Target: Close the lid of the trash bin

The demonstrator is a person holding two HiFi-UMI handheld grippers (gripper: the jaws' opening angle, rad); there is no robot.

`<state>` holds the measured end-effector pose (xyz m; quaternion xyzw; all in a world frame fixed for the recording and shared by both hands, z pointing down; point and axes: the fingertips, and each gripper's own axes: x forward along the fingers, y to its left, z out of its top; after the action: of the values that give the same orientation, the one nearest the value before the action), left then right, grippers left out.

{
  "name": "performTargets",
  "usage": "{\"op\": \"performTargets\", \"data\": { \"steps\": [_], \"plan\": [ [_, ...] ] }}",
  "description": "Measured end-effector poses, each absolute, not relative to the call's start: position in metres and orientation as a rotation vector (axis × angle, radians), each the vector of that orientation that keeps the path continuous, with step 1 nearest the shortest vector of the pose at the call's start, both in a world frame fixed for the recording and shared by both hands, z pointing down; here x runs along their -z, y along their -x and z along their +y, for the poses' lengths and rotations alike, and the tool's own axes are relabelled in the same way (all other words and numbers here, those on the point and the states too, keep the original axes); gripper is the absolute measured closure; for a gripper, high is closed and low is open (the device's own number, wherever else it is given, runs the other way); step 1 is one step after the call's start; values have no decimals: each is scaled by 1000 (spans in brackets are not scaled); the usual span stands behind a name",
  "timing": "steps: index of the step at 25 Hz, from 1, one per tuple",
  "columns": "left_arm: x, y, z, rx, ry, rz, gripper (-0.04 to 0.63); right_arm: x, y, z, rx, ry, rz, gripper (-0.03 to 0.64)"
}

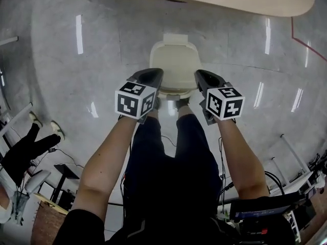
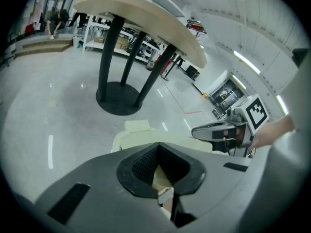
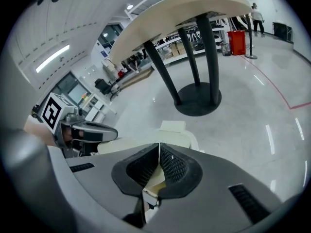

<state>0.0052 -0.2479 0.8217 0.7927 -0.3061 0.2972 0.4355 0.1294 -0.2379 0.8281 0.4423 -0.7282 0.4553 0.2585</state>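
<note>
Hovering over the cream plastic trash bin (image 1: pixel 176 60) with left gripper (image 1: pixel 155 78) and right gripper (image 1: pixel 201 77) both pinched together and empty, risking an off-centre, bin-tipping shove.

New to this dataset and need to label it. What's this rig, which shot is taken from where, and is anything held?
There is no robot here. A person holds a grey handheld two-jaw tool in each hand, and the black-and-white marker cubes are part of those tools. The head view comes from a camera on the person's head, looking down past the arms: the left tool is at the left and the right tool at the right. The other two views ride on the tools and look along their jaws. Both pairs of jaws are together, with nothing between them. Below the tools, a cream plastic trash bin stands on the glossy grey floor. Whether they touch it is unclear. Beyond it stands a pale round table on dark legs.
</note>
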Motion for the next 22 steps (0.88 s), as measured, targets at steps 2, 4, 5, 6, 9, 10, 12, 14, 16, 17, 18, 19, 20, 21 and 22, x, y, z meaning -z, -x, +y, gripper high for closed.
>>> {"op": "performTargets", "data": {
  "steps": [2, 4, 5, 6, 9, 10, 12, 14, 16, 17, 18, 19, 20, 21, 22],
  "plan": [
    [-835, -3, -229, -753, -1954, -749, 594, -842, -126, -221, -1242, -1187, -1952, 606],
    [-850, 0, -210, -781, -1942, -731, 594, -856, -122, -204, -1241, -1163, -1930, 606],
    [-858, 1, -202, -799, -1935, -720, 594, -864, -120, -197, -1243, -1150, -1918, 606],
    [-866, 2, -194, -817, -1928, -709, 594, -872, -119, -189, -1247, -1140, -1906, 606],
    [-889, 3, -177, -876, -1924, -667, 594, -893, -116, -172, -1253, -1117, -1871, 606],
    [-895, 3, -172, -896, -1927, -655, 594, -899, -115, -168, -1255, -1111, -1861, 606],
    [-908, 3, -165, -929, -1932, -640, 594, -912, -115, -161, -1259, -1102, -1845, 606],
    [-922, 2, -161, -946, -1932, -635, 594, -925, -115, -158, -1255, -1095, -1833, 606],
    [-935, 1, -159, -959, -1922, -632, 594, -936, -114, -155, -1253, -1079, -1824, 606],
    [-941, 1, -160, -969, -1919, -630, 594, -942, -113, -154, -1258, -1071, -1819, 606],
    [-946, 0, -160, -980, -1920, -629, 594, -946, -112, -152, -1264, -1065, -1815, 606],
    [-951, 0, -161, -989, -1922, -627, 594, -951, -112, -151, -1266, -1059, -1812, 606],
    [-955, -1, -160, -993, -1925, -626, 594, -956, -111, -148, -1260, -1053, -1812, 606],
    [-958, -1, -159, -991, -1925, -628, 594, -959, -110, -146, -1247, -1047, -1813, 606],
    [-960, 0, -158, -988, -1925, -632, 594, -962, -110, -144, -1234, -1041, -1815, 606]
  ]
}}
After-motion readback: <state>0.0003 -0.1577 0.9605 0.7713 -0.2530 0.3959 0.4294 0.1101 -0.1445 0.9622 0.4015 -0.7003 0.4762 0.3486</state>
